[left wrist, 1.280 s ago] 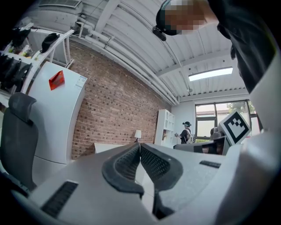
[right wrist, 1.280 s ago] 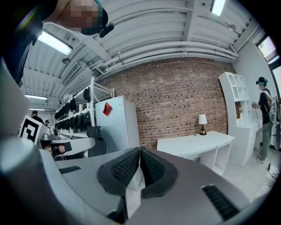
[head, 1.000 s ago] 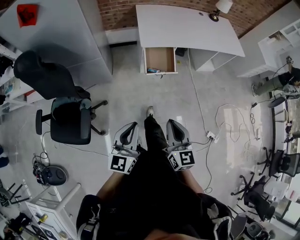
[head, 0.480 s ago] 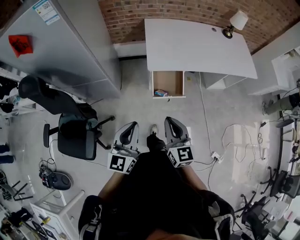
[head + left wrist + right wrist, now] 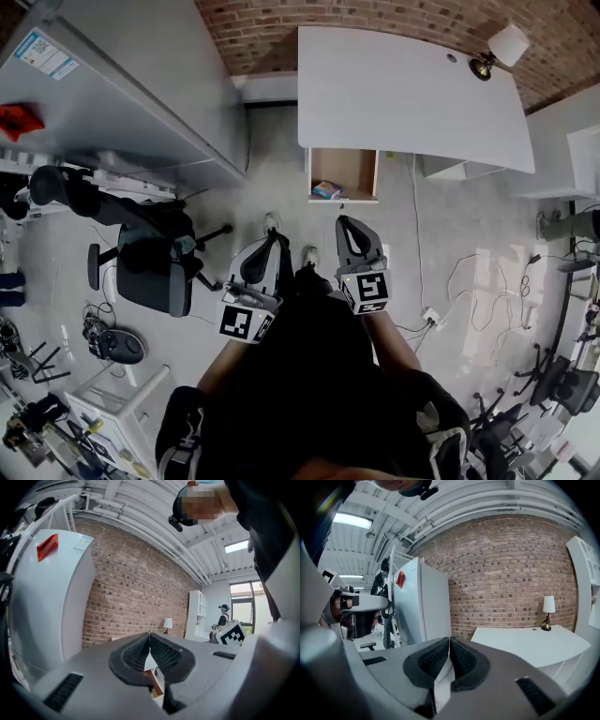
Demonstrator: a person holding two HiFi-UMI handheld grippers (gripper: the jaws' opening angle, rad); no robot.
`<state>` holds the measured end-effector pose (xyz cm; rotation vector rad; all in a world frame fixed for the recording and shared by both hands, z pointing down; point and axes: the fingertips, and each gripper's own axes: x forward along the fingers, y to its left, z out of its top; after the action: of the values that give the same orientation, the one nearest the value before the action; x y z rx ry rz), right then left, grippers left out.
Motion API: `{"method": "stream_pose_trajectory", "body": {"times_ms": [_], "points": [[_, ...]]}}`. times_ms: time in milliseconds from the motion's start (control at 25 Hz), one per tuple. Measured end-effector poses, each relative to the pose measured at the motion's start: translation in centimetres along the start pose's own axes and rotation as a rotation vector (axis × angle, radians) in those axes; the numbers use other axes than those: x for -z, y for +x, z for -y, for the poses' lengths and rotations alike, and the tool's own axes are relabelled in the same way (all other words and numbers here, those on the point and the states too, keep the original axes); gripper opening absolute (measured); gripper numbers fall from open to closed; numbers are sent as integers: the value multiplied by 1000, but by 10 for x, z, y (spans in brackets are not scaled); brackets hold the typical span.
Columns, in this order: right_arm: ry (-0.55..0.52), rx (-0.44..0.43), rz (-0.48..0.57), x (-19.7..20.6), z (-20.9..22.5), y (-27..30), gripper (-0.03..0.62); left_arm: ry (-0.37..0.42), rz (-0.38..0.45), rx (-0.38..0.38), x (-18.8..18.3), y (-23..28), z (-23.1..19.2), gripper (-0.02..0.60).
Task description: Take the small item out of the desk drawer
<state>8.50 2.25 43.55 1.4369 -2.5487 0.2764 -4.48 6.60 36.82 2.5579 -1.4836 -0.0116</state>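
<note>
Head view: the open drawer (image 5: 343, 174) under the white tabletop (image 5: 412, 94) now sits at 12 o'clock, near both grippers. A second ago it lay well apart from them, so the person has been closing on the desk. The small item (image 5: 326, 190), blue and orange, lies in the drawer's 7 o'clock corner, untouched. The left gripper (image 5: 265, 248) and right gripper (image 5: 349, 227) each have their fingers pressed together with nothing between. Judgement: the approach is nearly complete, and the fingers must part before reaching in.
</note>
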Motion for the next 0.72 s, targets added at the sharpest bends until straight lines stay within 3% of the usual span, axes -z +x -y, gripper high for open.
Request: {"method": "stream_pose_trajectory", "body": {"times_ms": [320,560,720], "points": [[-83,-32,-193,64,24,70,31,-32,-46,27,26,63,-36,9],[-180,-81,-427,133,37,130,37,-59,-84,51,42,106,-68,9],[-241,-110,-602,194,47,169,115,-56,-132,62,54,130,-91,9]]}}
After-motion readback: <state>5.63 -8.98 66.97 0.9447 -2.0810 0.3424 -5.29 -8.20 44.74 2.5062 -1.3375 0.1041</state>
